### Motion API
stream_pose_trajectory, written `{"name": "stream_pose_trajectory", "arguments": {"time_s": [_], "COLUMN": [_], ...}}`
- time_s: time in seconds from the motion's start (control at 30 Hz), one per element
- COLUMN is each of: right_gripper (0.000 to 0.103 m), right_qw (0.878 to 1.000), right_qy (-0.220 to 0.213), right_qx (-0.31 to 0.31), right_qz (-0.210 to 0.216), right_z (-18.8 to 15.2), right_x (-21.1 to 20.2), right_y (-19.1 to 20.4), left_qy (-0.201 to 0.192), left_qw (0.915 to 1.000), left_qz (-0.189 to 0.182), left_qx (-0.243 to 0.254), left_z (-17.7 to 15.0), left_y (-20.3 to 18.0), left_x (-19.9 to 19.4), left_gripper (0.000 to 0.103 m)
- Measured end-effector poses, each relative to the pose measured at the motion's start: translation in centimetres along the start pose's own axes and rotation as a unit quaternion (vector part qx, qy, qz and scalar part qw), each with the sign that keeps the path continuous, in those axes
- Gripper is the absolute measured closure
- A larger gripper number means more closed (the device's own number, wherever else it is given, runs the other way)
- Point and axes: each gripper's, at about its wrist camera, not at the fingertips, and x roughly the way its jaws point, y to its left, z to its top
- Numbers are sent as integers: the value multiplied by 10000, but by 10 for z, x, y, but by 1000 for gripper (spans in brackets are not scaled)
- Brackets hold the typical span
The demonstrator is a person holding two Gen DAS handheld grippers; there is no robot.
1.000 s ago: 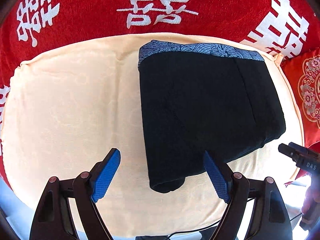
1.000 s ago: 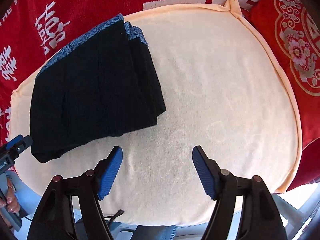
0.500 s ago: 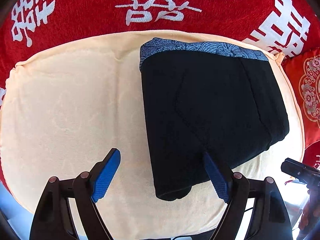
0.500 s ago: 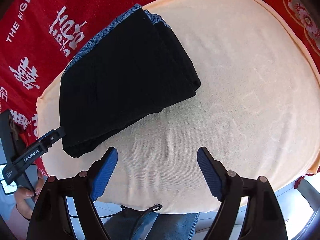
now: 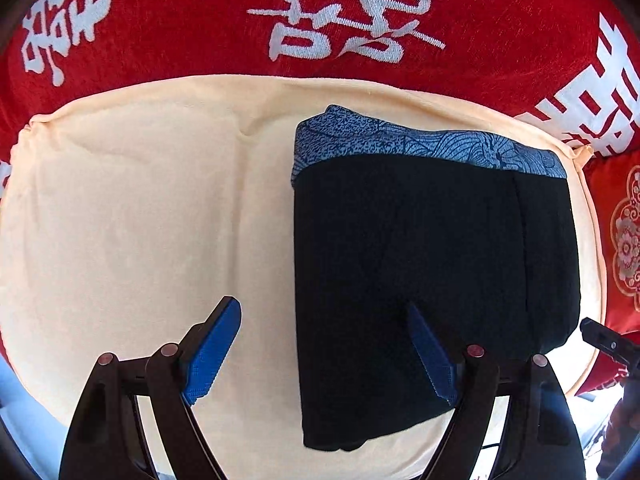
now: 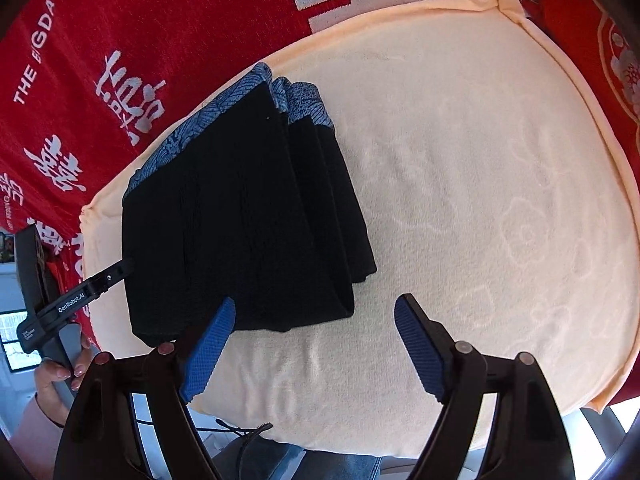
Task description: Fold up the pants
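Left wrist view shows the pants (image 5: 432, 280) folded into a compact stack on the cream cushion (image 5: 140, 220), likely finished. Left tool (image 5: 324, 344) and right tool (image 6: 310, 346) hang released, gripping nothing.

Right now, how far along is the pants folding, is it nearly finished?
Nearly finished, it seems. Done: the black pants lie in a compact stacked fold on the cream cushion, their blue patterned waistband at the far edge. In hand: nothing; the left gripper and right gripper are both open and empty. Left: perhaps only tidying.
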Motion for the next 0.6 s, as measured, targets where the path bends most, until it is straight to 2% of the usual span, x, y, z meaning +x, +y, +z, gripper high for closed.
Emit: {"name": "stream_pose_trajectory", "arguments": {"time_s": [0.23,0.37,0.6], "right_gripper": [18,16,16], "right_qw": [9986,9920,9709], "right_qy": [243,475,814], "right_qx": [-91,-135,-557], "right_qz": [452,1161,2184], "right_z": [42,66,83], "right_x": [22,38,70], "right_y": [-15,-23,-25], "left_qy": [15,356,504], "left_qw": [9982,9950,9836], "left_qz": [-430,-919,-1729], "left_qx": [-407,-179,19], "left_z": [18,24,33], "left_y": [14,19,20], "left_x": [10,24,44], "left_gripper": [18,18,18]}}
